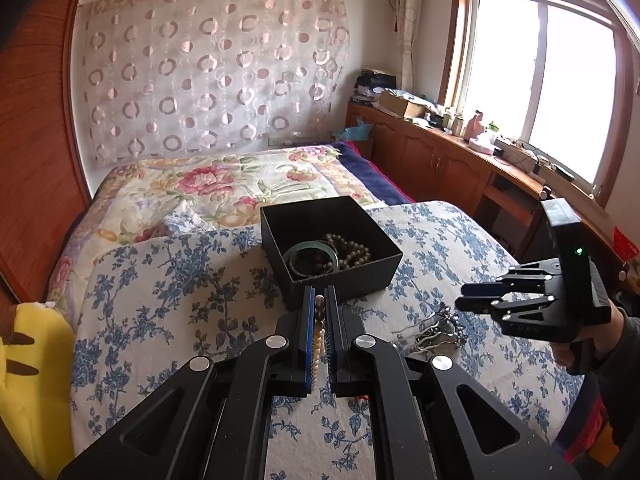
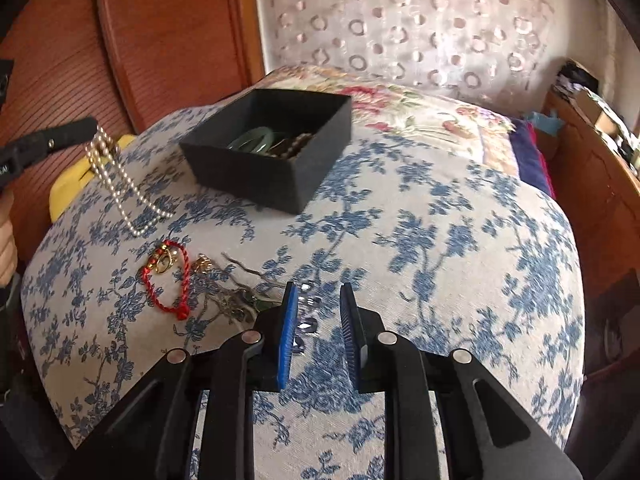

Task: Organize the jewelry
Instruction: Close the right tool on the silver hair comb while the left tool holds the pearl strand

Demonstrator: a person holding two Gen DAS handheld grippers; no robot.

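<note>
Blue-flowered quilt on the bed (image 2: 460, 240) carries the black box (image 2: 276, 144), already holding a green bangle and beads. The left gripper (image 1: 319, 300), jaws clamped on the pearl necklace (image 2: 116, 176), looks mid-carry; next, lift it clear over the box rim. The right gripper (image 2: 318, 312) hovers, jaws apart, over a clear-stone piece (image 2: 306, 316).

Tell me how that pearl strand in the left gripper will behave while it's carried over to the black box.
Probably floppy: the pearl strand droops in loops from the left gripper, its low end trailing on the blue floral quilt. It will likely swing and drag, perhaps snagging the red cord bracelet nearby. Smooth round beads may slip, so it should stay pinched until over the black box.
</note>
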